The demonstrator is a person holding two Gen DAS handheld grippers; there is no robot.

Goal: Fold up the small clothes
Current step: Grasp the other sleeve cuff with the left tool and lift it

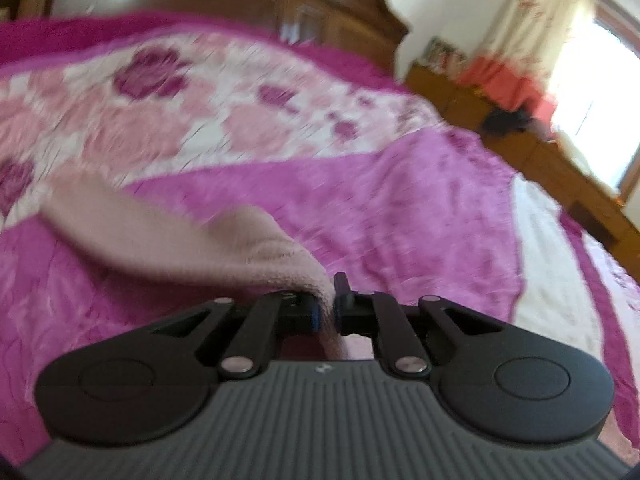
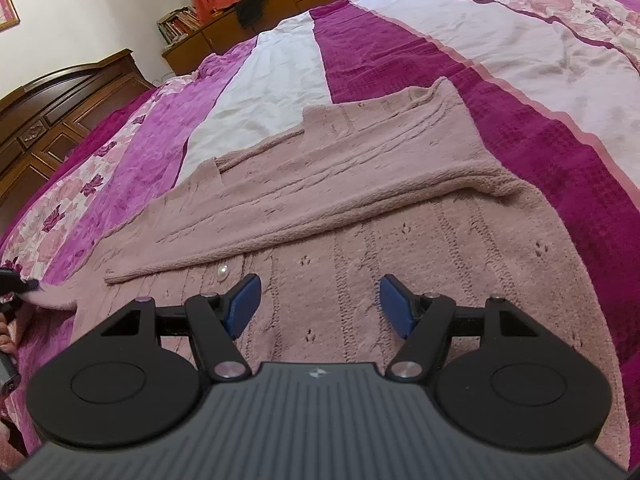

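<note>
A pale pink knitted cardigan [image 2: 360, 216] lies spread on the bed, one side folded across its middle, a pearl button [image 2: 223, 271] showing near the fold. My right gripper [image 2: 320, 304] hovers open just above the cardigan's near part, nothing between its blue pads [image 2: 394, 308]. In the left wrist view my left gripper [image 1: 327, 314] is shut on a corner of the same pink cardigan [image 1: 192, 236], which trails away to the left, lifted off the bedspread. That view is blurred. The left gripper's tip [image 2: 18, 284] shows at the right wrist view's left edge, at the cardigan's end.
The bed wears a magenta, pink and white floral bedspread [image 2: 520, 52]. A dark wooden headboard [image 2: 60, 112] stands at the left. Low wooden cabinets [image 2: 248, 32] with books and orange cloth line the far wall. A bright curtained window [image 1: 592, 80] is at the right.
</note>
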